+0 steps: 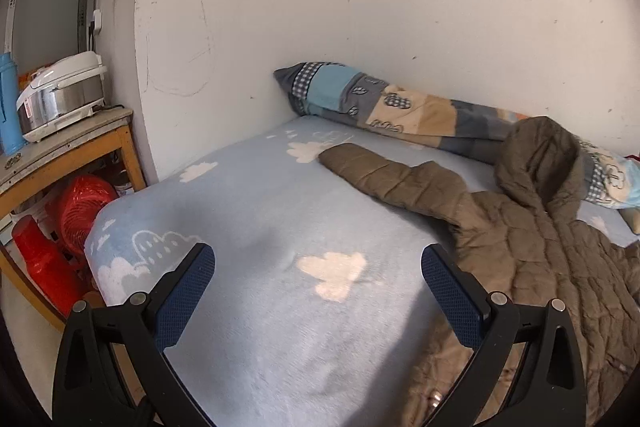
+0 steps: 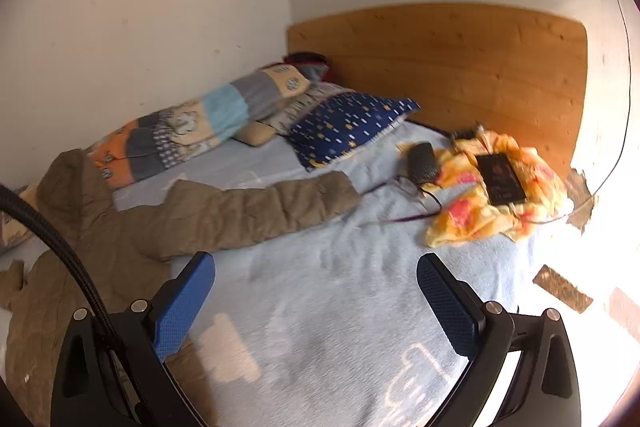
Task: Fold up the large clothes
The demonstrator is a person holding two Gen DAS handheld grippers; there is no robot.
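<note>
Left wrist view. The left hand-held gripper (image 1: 318, 259) tilts downward over the bed (image 1: 256, 211), its jaws spread fully apart with only the pale blue cloud-print blanket between them; nothing is gripped. The brown hooded puffer jacket (image 1: 532, 247) lies spread out, ahead and right of the right finger, one sleeve (image 1: 384, 171) reaching out ahead of the hand-held gripper, its hood resting against a patchwork quilt roll (image 1: 400, 107) along the wall. The jacket's lower hem is cut off by the frame edge. Far left, a rice cooker (image 1: 60, 95) sits on a wooden worktop (image 1: 72, 143).

Right wrist view. The right hand-held gripper (image 2: 316, 273) also tilts down, jaws wide apart and empty. The jacket lies left of and beneath the left finger, its other sleeve (image 2: 272, 211) stretching ahead across the blanket. A black cable (image 2: 56, 239) crosses the jacket's body. Ahead right, a dark flat device (image 2: 500, 179) lies on a yellow cloth (image 2: 472, 215); glare washes out the right margin.
</note>
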